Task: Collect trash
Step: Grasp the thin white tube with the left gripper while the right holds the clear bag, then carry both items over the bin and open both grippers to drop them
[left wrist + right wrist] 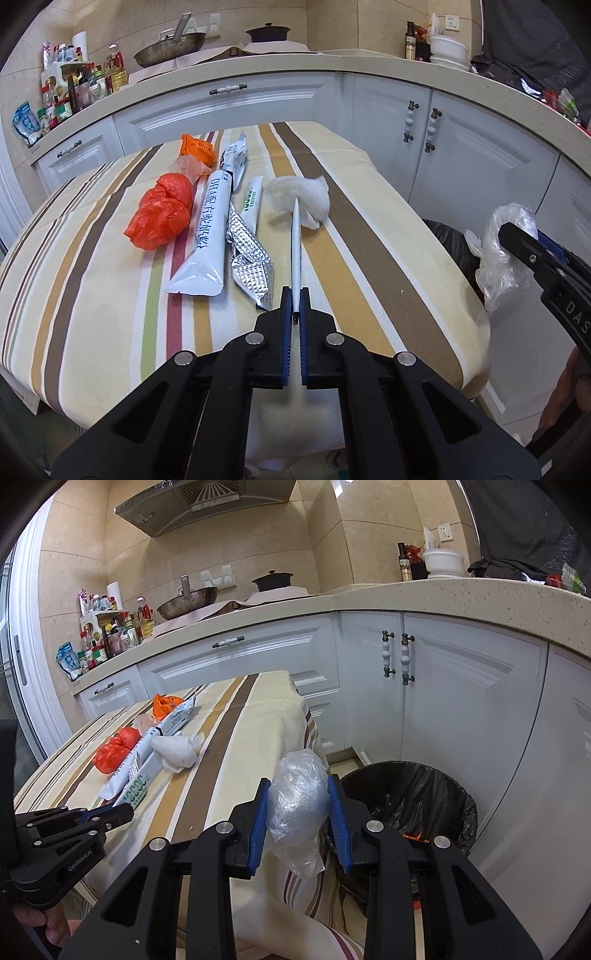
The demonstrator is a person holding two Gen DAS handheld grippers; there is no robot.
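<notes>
- Kitchen cabinets ring a striped counter (369, 258); the left hand-held gripper (294, 295) is clamped on a thin white stick (295, 251).
- Right hand-held gripper (297, 812) pinches a clear plastic wad (295, 808), with the lined bin (424, 797) just beyond it.
- Farther ahead of the left gripper lie tissue (303, 195), foil (251, 266), packets, and orange bags (159, 214), likely mostly uncollected.
- Open floor flanks the counter's right edge.
</notes>
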